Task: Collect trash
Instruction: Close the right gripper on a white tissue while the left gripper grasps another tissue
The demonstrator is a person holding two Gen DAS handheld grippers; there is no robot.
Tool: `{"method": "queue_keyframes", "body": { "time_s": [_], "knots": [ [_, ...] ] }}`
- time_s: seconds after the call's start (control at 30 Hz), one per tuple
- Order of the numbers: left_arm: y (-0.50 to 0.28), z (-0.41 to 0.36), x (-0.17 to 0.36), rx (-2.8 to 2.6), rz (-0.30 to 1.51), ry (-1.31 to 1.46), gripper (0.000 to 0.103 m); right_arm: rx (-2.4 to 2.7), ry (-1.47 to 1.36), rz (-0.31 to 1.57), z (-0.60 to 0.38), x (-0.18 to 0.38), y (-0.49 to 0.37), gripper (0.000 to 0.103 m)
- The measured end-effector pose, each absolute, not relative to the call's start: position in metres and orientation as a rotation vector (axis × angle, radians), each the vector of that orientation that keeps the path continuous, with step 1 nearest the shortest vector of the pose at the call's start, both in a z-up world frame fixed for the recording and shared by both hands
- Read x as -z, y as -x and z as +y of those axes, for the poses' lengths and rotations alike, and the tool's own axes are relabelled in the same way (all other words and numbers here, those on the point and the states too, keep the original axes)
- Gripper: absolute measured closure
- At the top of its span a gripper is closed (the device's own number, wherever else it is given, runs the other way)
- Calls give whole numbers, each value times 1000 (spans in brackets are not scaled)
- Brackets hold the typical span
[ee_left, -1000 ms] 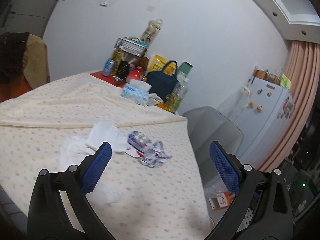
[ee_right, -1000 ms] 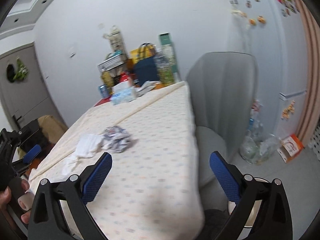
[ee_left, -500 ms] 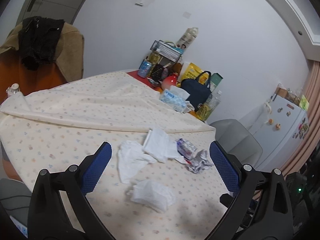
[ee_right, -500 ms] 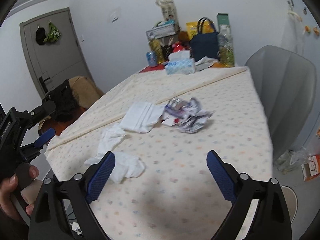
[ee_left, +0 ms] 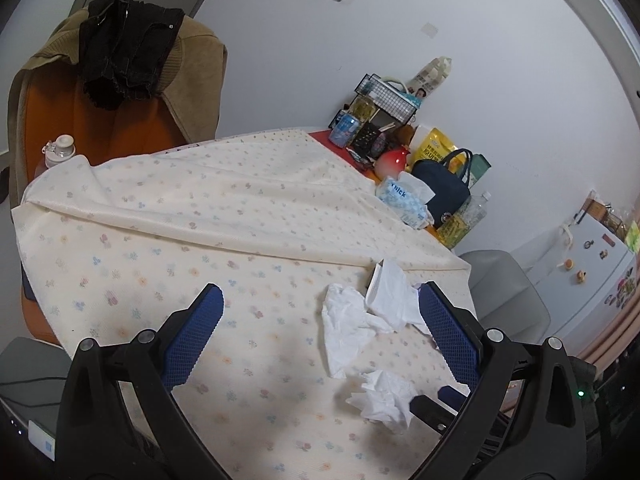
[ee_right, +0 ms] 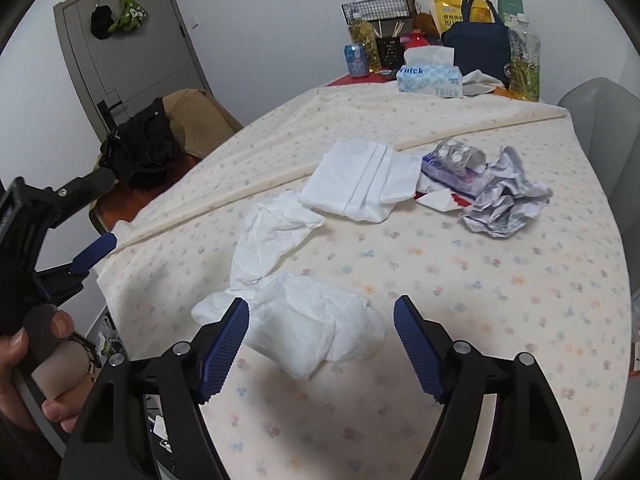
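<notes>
On the flowered tablecloth lie a crumpled white tissue, a long tissue, a folded napkin, a purple blister pack and crumpled printed paper. My right gripper hangs low over the crumpled tissue, which lies between its closing jaws; the pads do not press on it. My left gripper is open above the cloth, nothing held. In its view the long tissue and the napkin lie ahead, and the crumpled tissue sits at the lower right.
A tissue box, navy bag, bottles and a can crowd the table's far end. A grey chair stands at the right edge. An orange chair draped with clothes stands at the left. A fridge is far right.
Both grippers came in over the table and sank lower. The right one now straddles the crumpled tissue with narrower jaws. The left view swung left, away from the table's right edge.
</notes>
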State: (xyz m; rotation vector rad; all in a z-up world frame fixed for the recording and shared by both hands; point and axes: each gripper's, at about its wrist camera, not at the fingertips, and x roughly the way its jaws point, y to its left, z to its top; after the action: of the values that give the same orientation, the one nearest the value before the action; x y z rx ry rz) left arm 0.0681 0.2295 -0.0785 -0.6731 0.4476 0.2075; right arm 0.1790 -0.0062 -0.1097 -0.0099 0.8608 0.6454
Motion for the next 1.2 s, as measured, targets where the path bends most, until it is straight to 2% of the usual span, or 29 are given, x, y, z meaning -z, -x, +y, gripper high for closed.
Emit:
{"method": "queue_keyframes", "body": {
  "time_s": [0.07, 0.1, 0.17, 0.2, 0.27, 0.33, 0.6, 0.9, 0.97, 1.03, 1.2],
  "knots": [
    [-72, 229, 83, -202, 463, 675, 6, -650, 34, 898, 2, 120, -184, 44],
    [-74, 228, 85, -198, 473, 678, 6, -662, 52, 926, 6, 126, -186, 58],
    [-79, 227, 90, -191, 491, 681, 6, -703, 61, 927, 7, 127, -185, 77],
    [-81, 226, 91, -190, 498, 679, 8, -718, 91, 919, 7, 124, -181, 94],
    [-87, 222, 96, -185, 520, 669, 14, -720, 91, 901, 1, 116, -175, 95],
    [-94, 218, 104, -163, 559, 675, 26, -707, 72, 884, -9, 110, -174, 96],
    [-120, 193, 131, -126, 680, 634, 56, -618, -37, 842, -63, 92, -180, 96],
    [-141, 170, 136, -169, 717, 546, 65, -583, -93, 815, -92, 84, -184, 96],
    [-146, 167, 138, -192, 732, 522, 72, -576, -100, 814, -96, 85, -184, 96],
    [-147, 168, 139, -188, 754, 546, 100, -570, -106, 812, -101, 84, -184, 96],
    [-133, 169, 116, -208, 681, 570, 100, -564, -125, 794, -111, 80, -182, 96]
  ]
}}
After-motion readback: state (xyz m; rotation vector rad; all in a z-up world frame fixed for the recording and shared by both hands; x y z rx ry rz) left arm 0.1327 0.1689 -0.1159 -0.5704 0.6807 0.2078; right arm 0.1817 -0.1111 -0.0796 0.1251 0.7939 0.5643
